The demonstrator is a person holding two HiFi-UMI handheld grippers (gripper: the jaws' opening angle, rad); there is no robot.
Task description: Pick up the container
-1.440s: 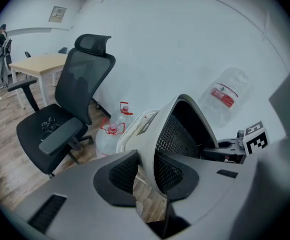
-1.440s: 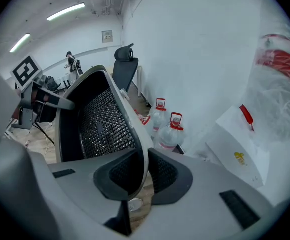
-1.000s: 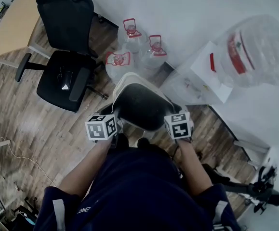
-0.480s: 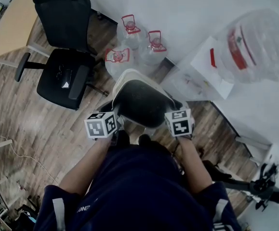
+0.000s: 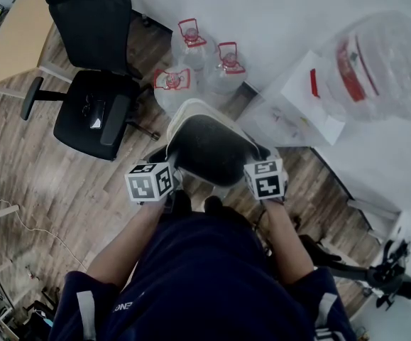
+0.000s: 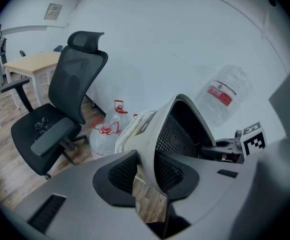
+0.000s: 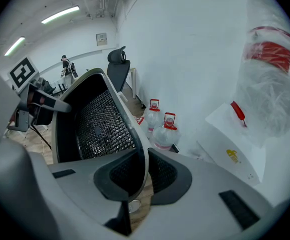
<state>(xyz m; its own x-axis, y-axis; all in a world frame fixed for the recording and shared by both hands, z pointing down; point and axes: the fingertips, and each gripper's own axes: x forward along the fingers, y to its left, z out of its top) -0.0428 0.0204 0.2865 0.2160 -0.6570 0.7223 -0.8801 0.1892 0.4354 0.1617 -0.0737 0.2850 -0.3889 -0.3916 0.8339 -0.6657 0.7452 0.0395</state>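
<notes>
Now the container [image 5: 206, 150], a pale-walled bin with a dark mesh inside, is seen held in front of the person, between the two tools, and it is judged to be clear of the wooden floor [image 5: 45, 183]. The left gripper [image 5: 171, 170] is clamped on the near-left part of the rim, one pad inside against the mesh and one outside on the pale wall. The right gripper [image 5: 253, 165] is pinched narrowly on the thin rim at the opposite side.

In the left gripper view the wall of the container [image 6: 147, 126] is caught between the jaws of the left gripper [image 6: 147, 170] fairly deep. In the right gripper view only the rim edge of the container [image 7: 97, 124] is taken by the right gripper [image 7: 140, 176]. That shallow bite is where trouble could be expected: a slip there and the whole weight would be thrown onto the left side.

A second risk is noted. With only two grip points on opposite rims, the bin could be swung about the line between them, and it is already seen tilted. If the tools were pulled apart or pushed together, the thin wall could be flexed and a pad worked loose.

Below and ahead, the red-capped water bottles [image 5: 198, 59] and the office chair [image 5: 95, 109] stand near, and could be struck by a dropped bin.
</notes>
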